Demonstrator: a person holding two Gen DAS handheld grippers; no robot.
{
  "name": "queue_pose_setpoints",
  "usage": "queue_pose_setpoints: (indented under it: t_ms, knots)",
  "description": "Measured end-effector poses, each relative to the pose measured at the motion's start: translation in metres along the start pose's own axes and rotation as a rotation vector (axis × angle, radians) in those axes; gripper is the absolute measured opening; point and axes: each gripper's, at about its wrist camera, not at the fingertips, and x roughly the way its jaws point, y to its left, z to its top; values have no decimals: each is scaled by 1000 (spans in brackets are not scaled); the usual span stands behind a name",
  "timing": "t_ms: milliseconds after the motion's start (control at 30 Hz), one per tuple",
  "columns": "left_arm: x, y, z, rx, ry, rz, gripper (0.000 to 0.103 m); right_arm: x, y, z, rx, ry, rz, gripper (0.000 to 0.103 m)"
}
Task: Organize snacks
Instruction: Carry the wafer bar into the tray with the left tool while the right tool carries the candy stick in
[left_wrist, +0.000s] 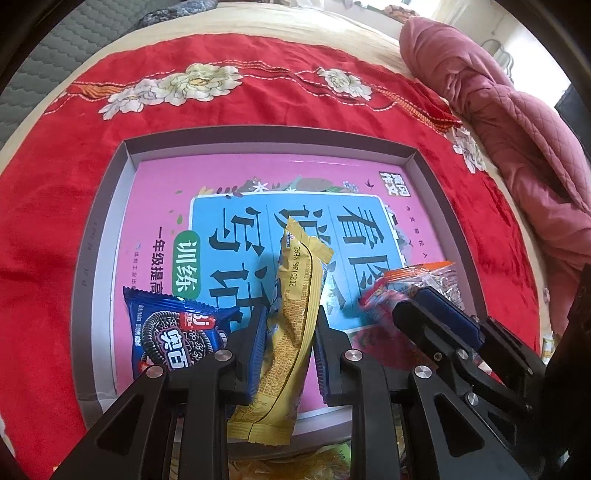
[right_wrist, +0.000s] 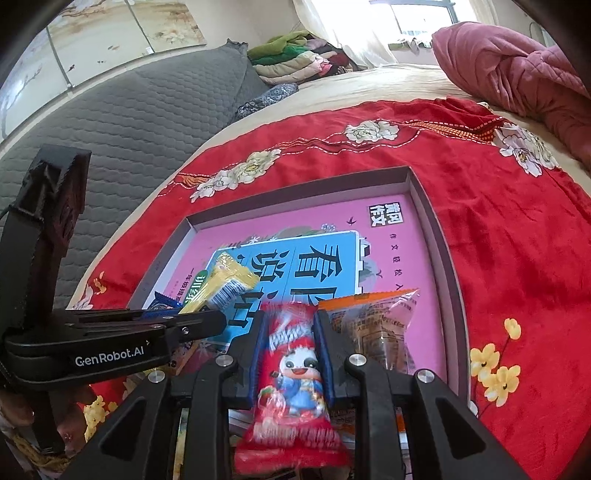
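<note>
A shallow grey box (left_wrist: 90, 236) with a pink printed bottom lies on the red floral blanket; it also shows in the right wrist view (right_wrist: 436, 236). My left gripper (left_wrist: 290, 314) is shut on a yellow snack packet (left_wrist: 295, 325), held over the box's near part. A blue Oreo packet (left_wrist: 173, 332) lies in the box at near left. My right gripper (right_wrist: 290, 317) is shut on a red cartoon snack packet (right_wrist: 295, 373) above the box's near edge. An orange-topped clear packet (right_wrist: 384, 325) lies in the box just right of it.
The red blanket (left_wrist: 221, 110) covers a beige bed. A pink quilt (left_wrist: 517, 140) is bunched at the right. A grey padded headboard (right_wrist: 129, 122) and folded clothes (right_wrist: 295, 55) stand at the back. More snack wrappers (left_wrist: 295, 465) lie below the grippers.
</note>
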Motion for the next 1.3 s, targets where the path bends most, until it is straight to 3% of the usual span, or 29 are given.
queue_pose_setpoints:
  t_ms: [733, 900, 1200, 1300]
  knots:
    - [0, 1, -1, 9, 6, -9, 26, -4, 2, 1, -6, 0, -3, 27]
    - [-8, 1, -2, 8, -2, -14, 36, -7, 4, 2, -14, -9, 0, 28]
    - [-26, 3, -2, 4, -25, -11, 43, -13, 4, 4, -20, -23, 0, 28]
    - [-33, 6, -5, 8, -32, -11, 44, -16, 3, 6, -18, -31, 2, 34]
